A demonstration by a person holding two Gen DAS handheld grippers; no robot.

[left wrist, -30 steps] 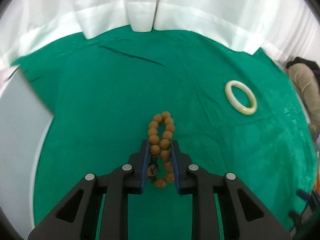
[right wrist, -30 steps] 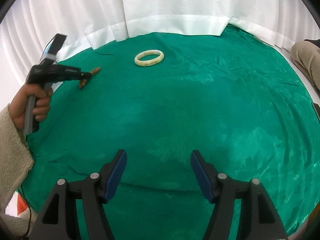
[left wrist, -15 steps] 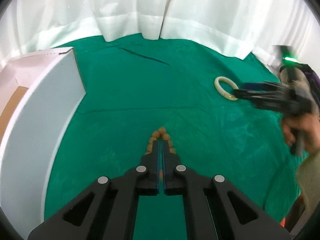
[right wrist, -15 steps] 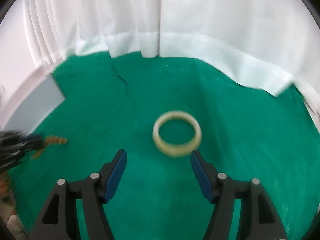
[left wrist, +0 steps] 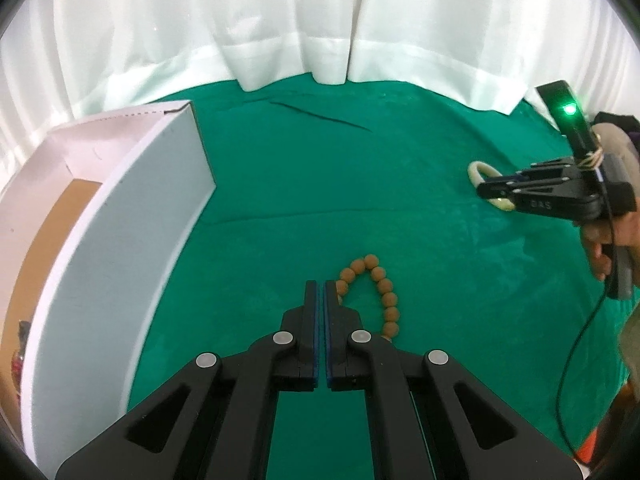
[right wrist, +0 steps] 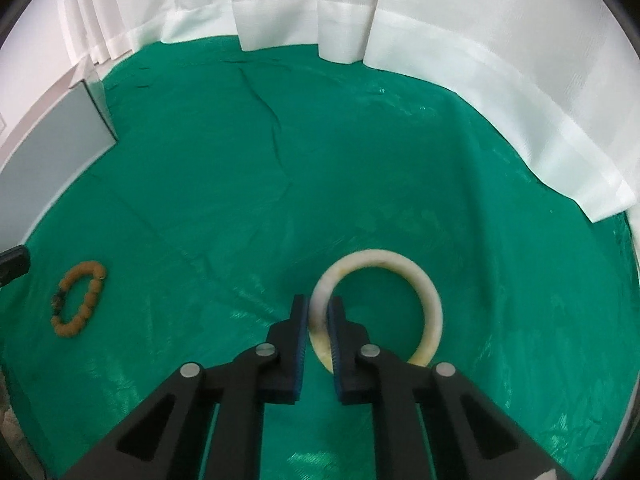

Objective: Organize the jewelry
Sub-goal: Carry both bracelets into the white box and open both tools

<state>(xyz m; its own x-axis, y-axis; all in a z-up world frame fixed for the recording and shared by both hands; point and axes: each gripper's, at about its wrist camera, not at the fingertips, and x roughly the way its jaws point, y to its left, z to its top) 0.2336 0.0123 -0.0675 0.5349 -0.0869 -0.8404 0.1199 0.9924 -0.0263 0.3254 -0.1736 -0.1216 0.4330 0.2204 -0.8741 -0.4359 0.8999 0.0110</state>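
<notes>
From the left wrist, the left hand-held gripper point(left wrist: 320, 292) is pressed together on nothing; the bead bracelet point(left wrist: 374, 300) lies on the green table point(left wrist: 300, 200) just right of its tips, possibly touching.

From the right wrist, the right hand-held gripper point(right wrist: 319, 312), whose jaws have just been closing, pinches the pale bangle point(right wrist: 400, 280) at its near-left rim, the ring extending far and right.

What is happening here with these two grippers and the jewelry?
A person holds a gripper in each hand over a green cloth. The right gripper has just been closing its jaws on the rim of the bangle, which lies on the cloth. The left gripper is shut; the beads lie beside its right finger, apparently not clamped. An open box stands nearby.
</notes>
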